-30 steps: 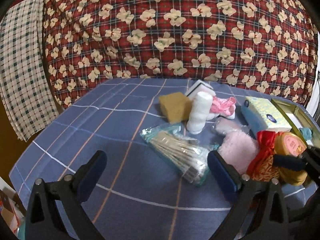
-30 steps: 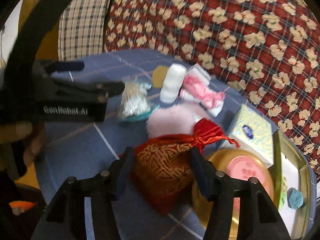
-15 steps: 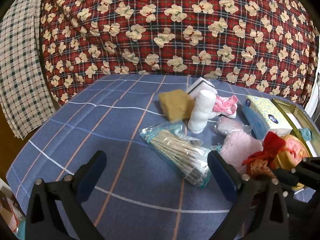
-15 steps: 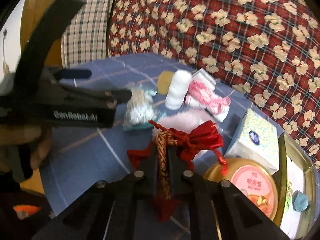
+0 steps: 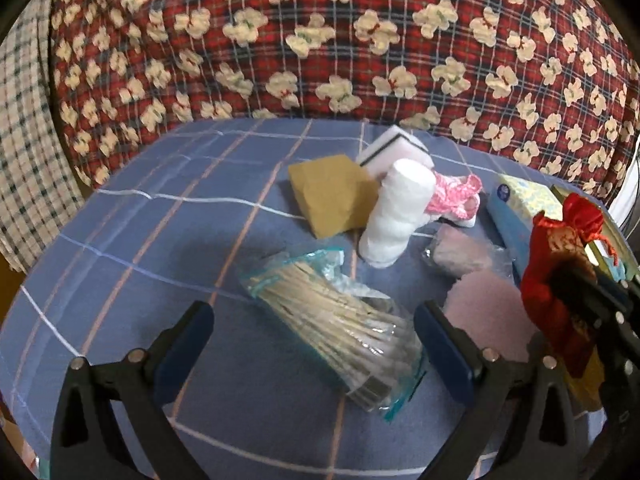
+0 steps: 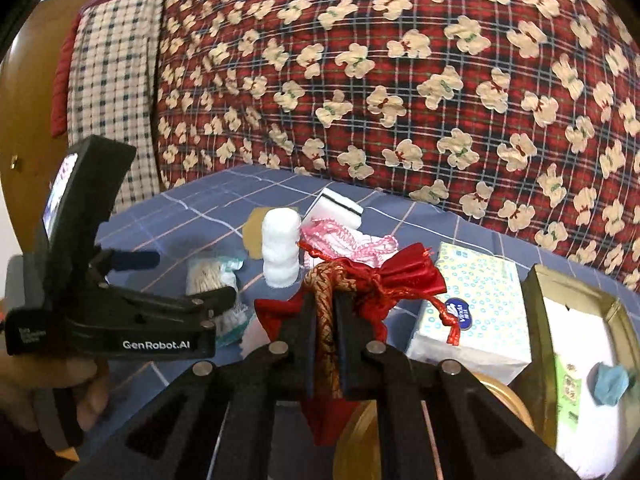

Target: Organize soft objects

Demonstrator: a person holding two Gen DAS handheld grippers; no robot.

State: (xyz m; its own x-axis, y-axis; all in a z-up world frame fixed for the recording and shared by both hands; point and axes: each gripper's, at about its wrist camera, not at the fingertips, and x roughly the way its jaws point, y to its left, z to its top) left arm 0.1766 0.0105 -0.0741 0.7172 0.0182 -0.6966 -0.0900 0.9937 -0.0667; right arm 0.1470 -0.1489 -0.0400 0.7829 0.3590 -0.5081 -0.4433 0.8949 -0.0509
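At the lower left of the left wrist view, the left hand-held gripper [image 5: 312, 344] stands wide apart and grips nothing, its 2 fingers straddling the clear bag of cotton swabs [image 5: 332, 328] on the blue checked counter [image 5: 120, 240]. Mid-frame sit a tan sponge [image 5: 332, 196] and a white cotton roll [image 5: 396, 216]. At the right edge, the right hand-held gripper [image 6: 326, 320] is clenched on the red drawstring pouch [image 6: 384, 280], pinching its gold-patterned cloth flat and holding it clear of the counter. The step in hand looks like carrying the pouch off; next it probably needs a place, perhaps the gold tin [image 6: 536, 292] at far right beyond the tissue pack [image 6: 480, 304].
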